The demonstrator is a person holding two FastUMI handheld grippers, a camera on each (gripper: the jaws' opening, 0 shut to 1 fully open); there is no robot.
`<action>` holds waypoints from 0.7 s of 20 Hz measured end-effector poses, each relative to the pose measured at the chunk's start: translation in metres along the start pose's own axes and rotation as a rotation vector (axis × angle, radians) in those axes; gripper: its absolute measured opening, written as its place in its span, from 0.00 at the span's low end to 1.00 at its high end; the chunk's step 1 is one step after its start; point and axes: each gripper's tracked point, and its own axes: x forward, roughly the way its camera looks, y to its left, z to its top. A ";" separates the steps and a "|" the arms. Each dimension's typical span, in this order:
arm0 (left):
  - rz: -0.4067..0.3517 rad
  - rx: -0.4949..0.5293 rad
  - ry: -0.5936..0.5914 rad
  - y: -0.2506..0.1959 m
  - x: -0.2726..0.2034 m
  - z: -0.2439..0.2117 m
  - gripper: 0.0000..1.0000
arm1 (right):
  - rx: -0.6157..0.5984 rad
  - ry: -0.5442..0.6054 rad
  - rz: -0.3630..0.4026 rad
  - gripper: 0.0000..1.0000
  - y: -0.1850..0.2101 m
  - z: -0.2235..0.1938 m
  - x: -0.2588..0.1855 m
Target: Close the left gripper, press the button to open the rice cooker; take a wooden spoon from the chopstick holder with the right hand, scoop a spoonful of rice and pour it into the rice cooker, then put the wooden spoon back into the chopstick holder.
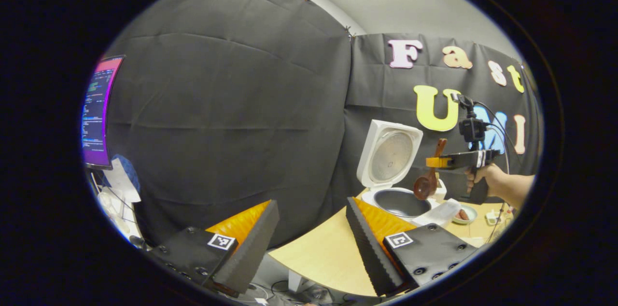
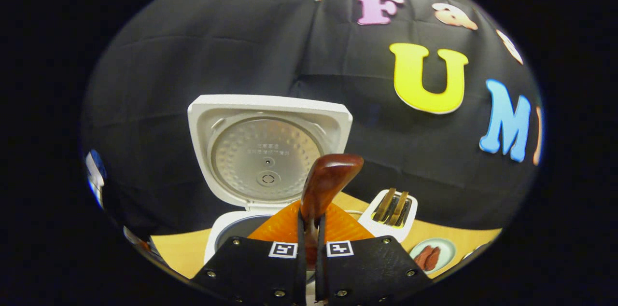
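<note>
The table [image 1: 318,253] is pale, smooth wood with a curved edge, set before a wall of creased black cloth. On it stands the rice cooker [image 2: 268,151], white glossy plastic with rounded corners; its lid is raised upright, showing a round, dimpled metal plate inside, and below it the dark, smooth inner pot [image 1: 402,202] sits uncovered. Just beside the cooker is the chopstick holder [image 2: 392,214], a small white box with brown sticks standing in it. A small pale plate [image 2: 432,254] with reddish pieces lies near it on the table.

The right gripper [image 2: 311,229] has its two fingers pressed together on the handle of the wooden spoon [image 2: 324,185], a polished reddish-brown piece whose rounded handle end rises above the fingers. In the left gripper view, a hand [image 1: 483,178] holds that gripper level, and the spoon's round bowl hangs below it, just above the pot's rim.

The left gripper [image 1: 309,233] has its ridged fingers spread wide with nothing between them, well apart from the cooker.
</note>
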 end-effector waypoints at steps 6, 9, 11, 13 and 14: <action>-0.031 0.012 -0.014 -0.016 -0.004 0.008 0.99 | 0.390 -0.019 0.047 0.07 -0.009 0.018 -0.020; -0.058 0.018 -0.027 -0.030 -0.004 0.015 0.99 | 0.564 -0.037 0.061 0.08 -0.028 0.026 -0.036; -0.078 0.021 -0.033 -0.043 -0.003 0.019 0.97 | 0.659 -0.046 0.073 0.08 -0.041 0.027 -0.051; -0.100 0.021 -0.039 -0.056 -0.003 0.021 0.97 | 0.727 -0.058 0.075 0.08 -0.056 0.029 -0.066; -0.111 0.016 -0.042 -0.063 -0.004 0.024 0.99 | 0.745 -0.067 0.064 0.07 -0.065 0.027 -0.071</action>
